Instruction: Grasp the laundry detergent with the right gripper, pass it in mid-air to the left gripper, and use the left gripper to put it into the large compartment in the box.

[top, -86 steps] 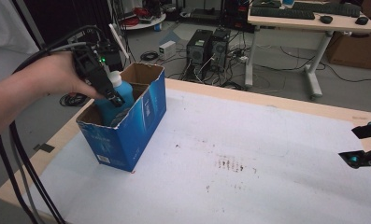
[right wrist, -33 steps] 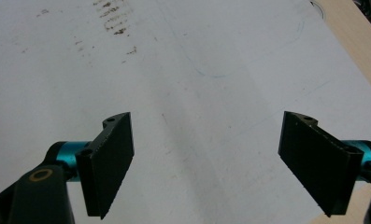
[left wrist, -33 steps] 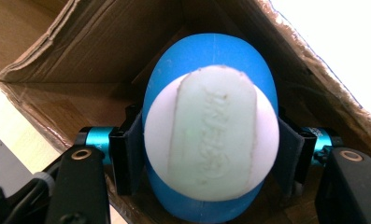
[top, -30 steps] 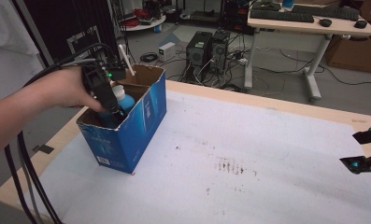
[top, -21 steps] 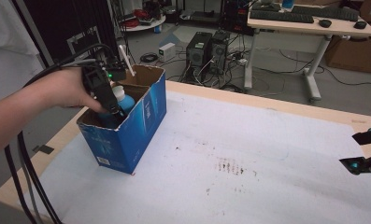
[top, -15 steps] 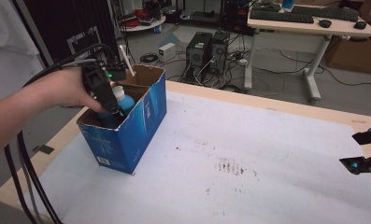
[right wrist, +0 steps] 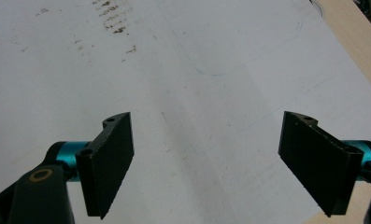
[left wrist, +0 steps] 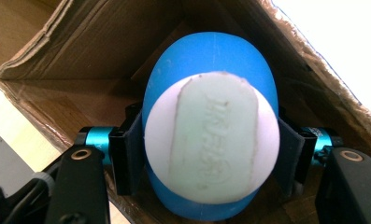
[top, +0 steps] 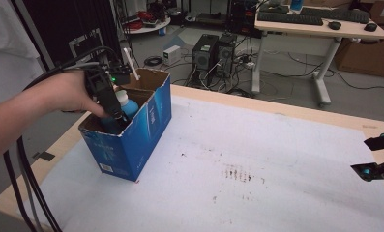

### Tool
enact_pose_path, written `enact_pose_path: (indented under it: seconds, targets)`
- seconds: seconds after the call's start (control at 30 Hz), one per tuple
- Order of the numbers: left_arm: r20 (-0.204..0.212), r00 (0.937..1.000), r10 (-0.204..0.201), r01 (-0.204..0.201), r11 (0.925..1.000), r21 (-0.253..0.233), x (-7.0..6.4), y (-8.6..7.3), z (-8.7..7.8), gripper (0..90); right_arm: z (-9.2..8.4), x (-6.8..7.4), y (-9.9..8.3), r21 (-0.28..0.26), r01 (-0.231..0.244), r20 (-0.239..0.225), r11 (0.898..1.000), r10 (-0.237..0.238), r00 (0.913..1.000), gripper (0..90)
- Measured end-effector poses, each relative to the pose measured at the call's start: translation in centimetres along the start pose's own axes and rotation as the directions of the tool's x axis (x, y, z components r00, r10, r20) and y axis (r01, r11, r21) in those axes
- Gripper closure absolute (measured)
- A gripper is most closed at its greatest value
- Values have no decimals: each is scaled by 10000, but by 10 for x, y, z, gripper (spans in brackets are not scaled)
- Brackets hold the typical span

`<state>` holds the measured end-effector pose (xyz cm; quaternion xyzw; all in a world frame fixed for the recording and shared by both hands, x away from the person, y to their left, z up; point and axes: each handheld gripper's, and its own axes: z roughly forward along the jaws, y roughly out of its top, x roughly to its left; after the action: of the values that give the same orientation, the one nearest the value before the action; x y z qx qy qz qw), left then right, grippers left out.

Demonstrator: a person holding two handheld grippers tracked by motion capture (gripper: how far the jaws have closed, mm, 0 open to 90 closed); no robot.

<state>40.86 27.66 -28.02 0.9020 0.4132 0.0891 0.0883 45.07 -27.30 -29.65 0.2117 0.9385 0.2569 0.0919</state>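
Note:
A blue bottle (top: 127, 105) with a white cap stands inside an open blue cardboard box (top: 148, 129) at the table's left. My left gripper (top: 115, 117) reaches down into the box and is shut on the bottle. In the left gripper view the bottle's cap (left wrist: 211, 140) faces the camera, with a jaw pressed on each side of the left gripper (left wrist: 206, 156) and brown box walls behind. My right gripper (top: 376, 157) hovers at the table's right edge. In its own view the right gripper (right wrist: 206, 163) stands open over bare white paper.
White paper covers the table (top: 276, 145), with dark smudges (top: 238, 173) near the middle. Black cables (top: 25, 183) trail off the left edge. Beyond the table are a desk (top: 320, 29) and computer towers (top: 214, 50) on the floor.
The left gripper has lowered the bottle deeper into the box since the earliest frame. Over the last second it has hardly moved. The right gripper has stayed in place.

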Motion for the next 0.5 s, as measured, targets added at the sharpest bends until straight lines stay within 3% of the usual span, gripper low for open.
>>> enact_pose_path:
  seconds: [0.5]
  targets:
    - [13,10000,20,-20,10000,61,0,1,0,377,0,-1,-1,43,-1,20,10000,1,10000,175]
